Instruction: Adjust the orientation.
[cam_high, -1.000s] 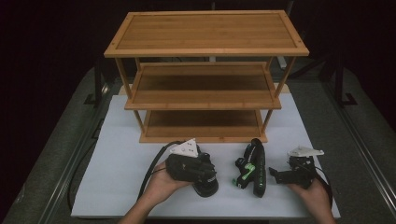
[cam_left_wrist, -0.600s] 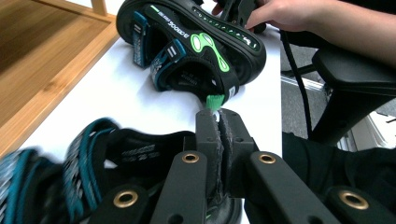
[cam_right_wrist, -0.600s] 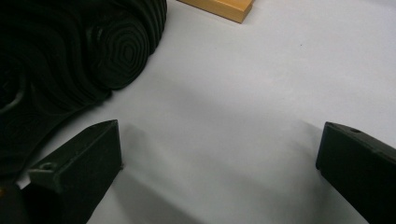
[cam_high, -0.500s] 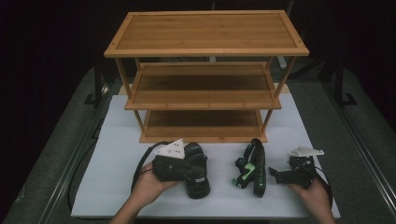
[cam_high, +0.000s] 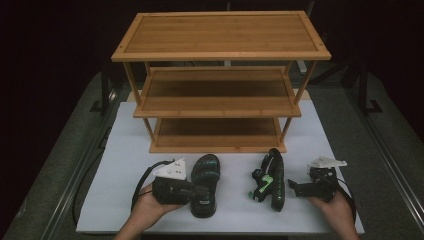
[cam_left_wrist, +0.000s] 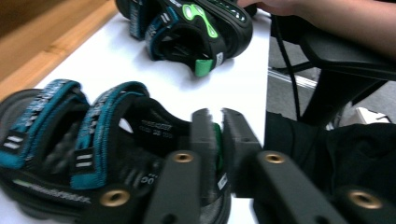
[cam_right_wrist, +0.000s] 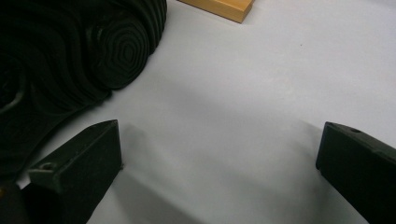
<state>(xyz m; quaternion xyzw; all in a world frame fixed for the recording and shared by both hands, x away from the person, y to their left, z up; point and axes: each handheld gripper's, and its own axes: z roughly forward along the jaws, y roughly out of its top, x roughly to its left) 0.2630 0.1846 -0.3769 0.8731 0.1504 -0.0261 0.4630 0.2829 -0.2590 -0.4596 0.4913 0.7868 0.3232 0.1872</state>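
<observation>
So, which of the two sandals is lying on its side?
The green-accented sandal near the right gripper lies on its side. The teal-strapped sandal at the left gripper rests flat on its sole.

Two sandals (cam_high: 205, 184) (cam_high: 270, 178) side by side on the mat (cam_high: 125, 165), before the shelf rack (cam_high: 220, 55)

My left gripper (cam_left_wrist: 218, 140) has its jaws nearly together at the heel of the teal-strapped sandal (cam_high: 204, 184), which blocks the way ahead. Beyond it lies open white mat (cam_high: 230, 205), then the green-marked sandal (cam_high: 270, 179) on its side, just beside my right gripper (cam_high: 295, 187). My right jaws stand wide over bare mat. The bamboo rack (cam_high: 220, 80) bars passage farther forward; its three shelves are unoccupied.
</observation>
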